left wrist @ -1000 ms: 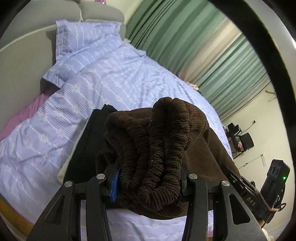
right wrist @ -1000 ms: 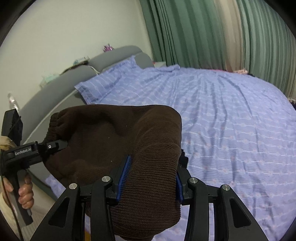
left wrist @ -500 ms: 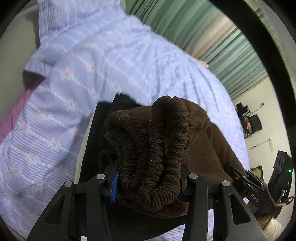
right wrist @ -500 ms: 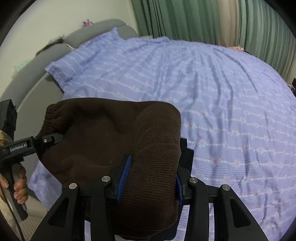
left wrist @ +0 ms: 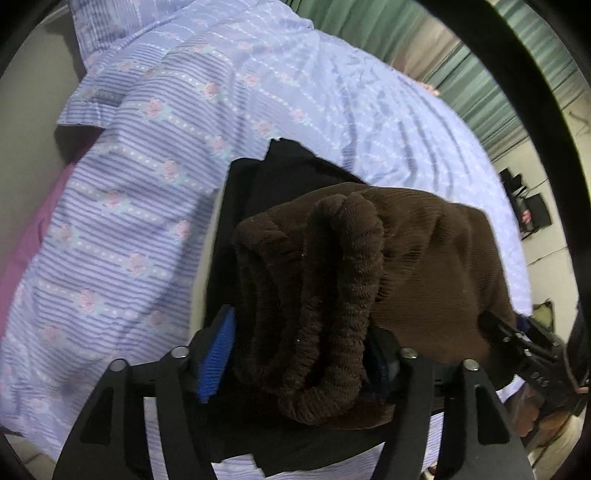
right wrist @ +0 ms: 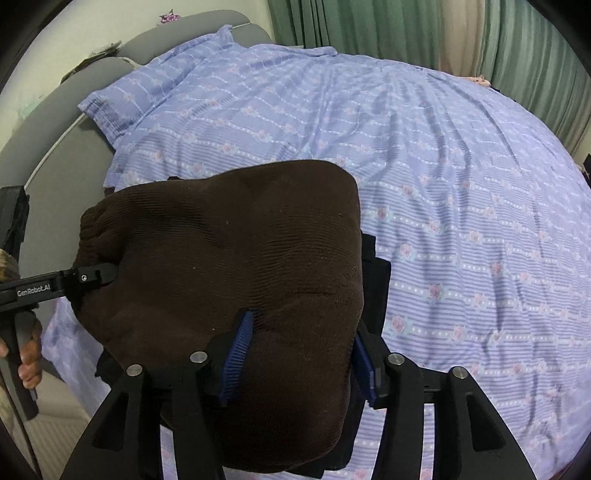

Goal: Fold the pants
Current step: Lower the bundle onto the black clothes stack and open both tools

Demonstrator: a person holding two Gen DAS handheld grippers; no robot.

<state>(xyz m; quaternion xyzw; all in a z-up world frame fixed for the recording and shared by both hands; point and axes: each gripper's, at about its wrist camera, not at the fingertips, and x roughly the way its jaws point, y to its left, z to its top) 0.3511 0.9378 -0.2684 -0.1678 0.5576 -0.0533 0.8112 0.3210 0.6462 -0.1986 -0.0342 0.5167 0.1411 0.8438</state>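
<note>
The folded brown corduroy pants [left wrist: 424, 266] are held between both grippers, just above a folded black garment [left wrist: 291, 166] on the bed. My left gripper [left wrist: 299, 354] is shut on the bunched elastic waistband end [left wrist: 332, 295]. My right gripper [right wrist: 299, 347] is shut on the opposite folded edge of the brown pants [right wrist: 229, 251]. The left gripper also shows at the left of the right wrist view [right wrist: 92, 277], and the right gripper at the lower right of the left wrist view [left wrist: 517, 343].
The bed has a lilac striped floral sheet [right wrist: 461, 184] with a matching pillow [right wrist: 147, 88] by a grey headboard [right wrist: 48, 122]. Green curtains [right wrist: 406, 29] hang behind the bed. The black garment [right wrist: 376, 280] peeks out under the pants.
Both grippers have lowered the brown pants toward the bed, over the black garment. Their hold on the pants has not changed.
</note>
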